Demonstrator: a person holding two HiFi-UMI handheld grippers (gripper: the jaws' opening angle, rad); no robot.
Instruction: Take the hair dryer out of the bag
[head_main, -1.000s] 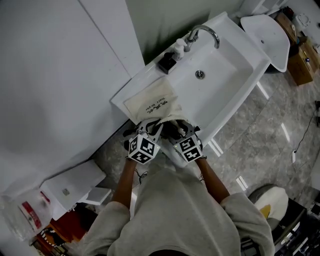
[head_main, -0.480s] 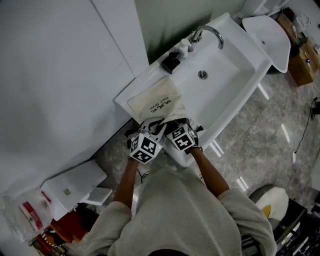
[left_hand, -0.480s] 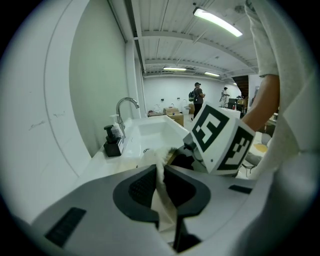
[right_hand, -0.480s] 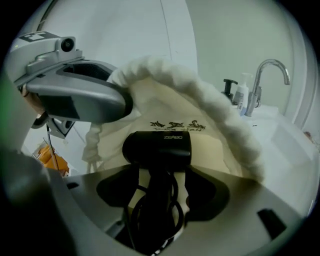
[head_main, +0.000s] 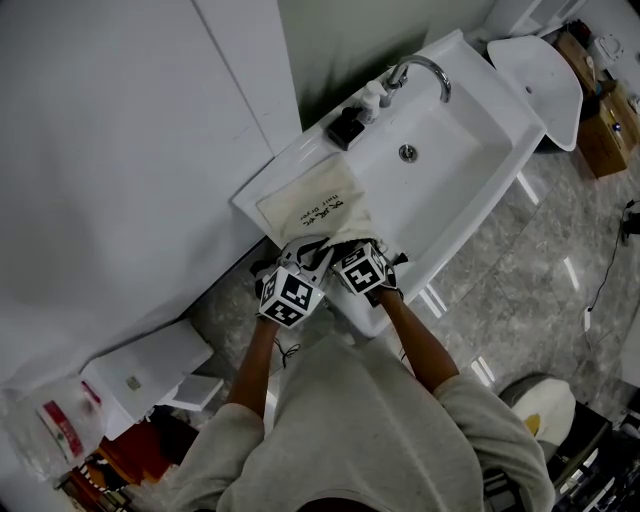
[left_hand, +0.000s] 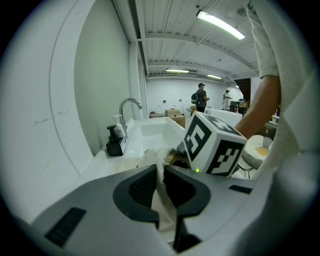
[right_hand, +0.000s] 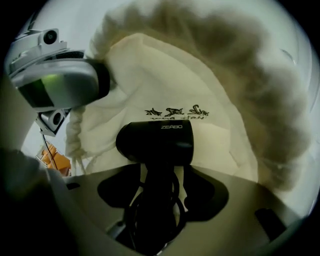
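Observation:
A cream drawstring bag (head_main: 310, 205) lies on the white sink counter (head_main: 262, 192), left of the basin. My left gripper (head_main: 300, 252) is shut on a fold of the bag's mouth (left_hand: 162, 197) and holds it up. My right gripper (head_main: 346, 246) points steeply down into the open bag. Inside, the black hair dryer (right_hand: 157, 142) lies with its handle and coiled cord between the right gripper's (right_hand: 160, 186) jaws. Those jaws have just been closing a little; cream cloth still shows on both sides of the handle, so the pads do not press it.
A black soap dispenser (head_main: 347, 127) and a chrome tap (head_main: 420, 70) stand at the back of the basin (head_main: 440, 170). A white wall panel (head_main: 130, 150) is close on the left. A white lid-like object (head_main: 540, 70) stands beyond the sink.
My right gripper has moved left and down into the bag's mouth, close beside the left gripper. The left gripper has kept its hold on the cloth.

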